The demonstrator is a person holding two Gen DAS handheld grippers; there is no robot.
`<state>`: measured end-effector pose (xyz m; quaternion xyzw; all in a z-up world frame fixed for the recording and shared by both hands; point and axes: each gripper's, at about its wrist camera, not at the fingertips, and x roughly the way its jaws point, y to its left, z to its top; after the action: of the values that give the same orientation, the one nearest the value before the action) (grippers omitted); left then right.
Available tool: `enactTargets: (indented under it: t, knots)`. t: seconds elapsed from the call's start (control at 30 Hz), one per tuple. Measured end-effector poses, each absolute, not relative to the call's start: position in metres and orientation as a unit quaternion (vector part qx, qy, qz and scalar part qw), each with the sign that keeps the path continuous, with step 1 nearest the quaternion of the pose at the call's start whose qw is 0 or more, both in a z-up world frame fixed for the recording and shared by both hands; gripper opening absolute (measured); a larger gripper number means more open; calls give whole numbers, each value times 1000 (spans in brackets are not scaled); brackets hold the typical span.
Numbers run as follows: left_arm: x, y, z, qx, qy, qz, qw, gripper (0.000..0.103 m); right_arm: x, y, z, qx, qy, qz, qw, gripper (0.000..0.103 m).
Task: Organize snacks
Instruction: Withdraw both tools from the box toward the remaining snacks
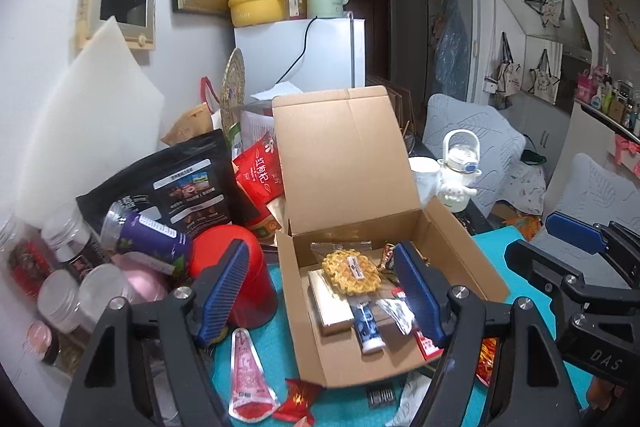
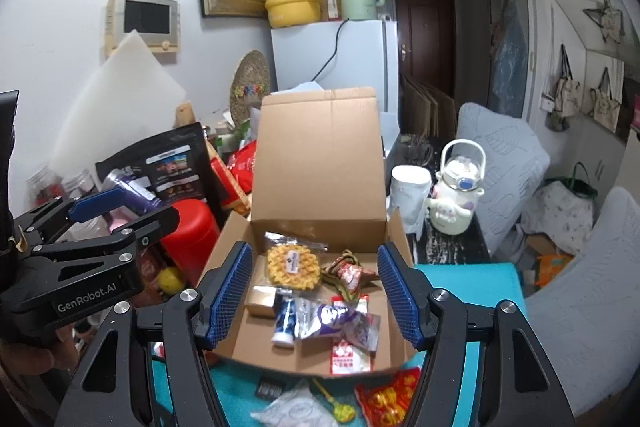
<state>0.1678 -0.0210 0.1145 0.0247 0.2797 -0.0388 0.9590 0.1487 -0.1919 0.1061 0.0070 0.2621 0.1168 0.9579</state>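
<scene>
2 grippers hover spread over an open cardboard box (image 2: 320, 187) of snacks on a teal mat (image 2: 468, 287).

The left gripper (image 1: 326, 291) and right gripper (image 2: 314, 293) both stand wide apart, ribbed blue pads pinching nothing. Inside the matte corrugated box, lid flap upright, lie a round lattice-shaped waffle biscuit (image 2: 294, 265) in clear film, a small blue-and-white packet (image 2: 284, 319), a crinkly purple wrapper (image 2: 340, 321) and a red-and-white sachet (image 2: 348, 357); print on them is too small to read. Loose on the mat sit a pink triangular pouch (image 1: 248, 375) and a shiny red wrapper (image 2: 384, 401), cut off by the right gripper's arm. A smooth red plastic canister (image 1: 240, 275) stands left, partly hidden.
</scene>
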Motion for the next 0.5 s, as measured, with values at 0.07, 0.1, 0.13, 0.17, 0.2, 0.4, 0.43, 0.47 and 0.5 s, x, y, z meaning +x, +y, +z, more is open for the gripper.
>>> enactTargets:
  t: [0.07, 0.1, 0.13, 0.17, 0.2, 0.4, 0.43, 0.47, 0.5]
  knots:
    - [156, -21, 118, 25, 277, -44, 960, 75, 136, -192, 109, 6, 256, 115, 960, 66]
    - [150, -21, 119, 26, 274, -46, 960, 75, 130, -192, 111, 5, 253, 114, 961, 66]
    - [144, -22, 120, 26, 272, -47, 961, 75, 122, -192, 112, 5, 250, 113, 962, 66]
    - [137, -22, 122, 27, 268, -49, 962, 75, 117, -191, 113, 5, 248, 112, 962, 66]
    - [132, -22, 123, 27, 266, -51, 962, 75, 112, -191, 114, 5, 246, 112, 963, 66]
    - [101, -24, 126, 28, 262, -65, 963, 75, 77, -192, 114, 6, 235, 111, 966, 70]
    - [97, -24, 125, 28, 263, -67, 962, 75, 73, -192, 113, 6, 234, 109, 966, 70]
    - [93, -24, 124, 28, 263, -69, 962, 75, 68, -192, 113, 6, 233, 108, 966, 70]
    - [89, -25, 122, 29, 265, -72, 961, 75, 63, -192, 112, 6, 233, 107, 967, 70]
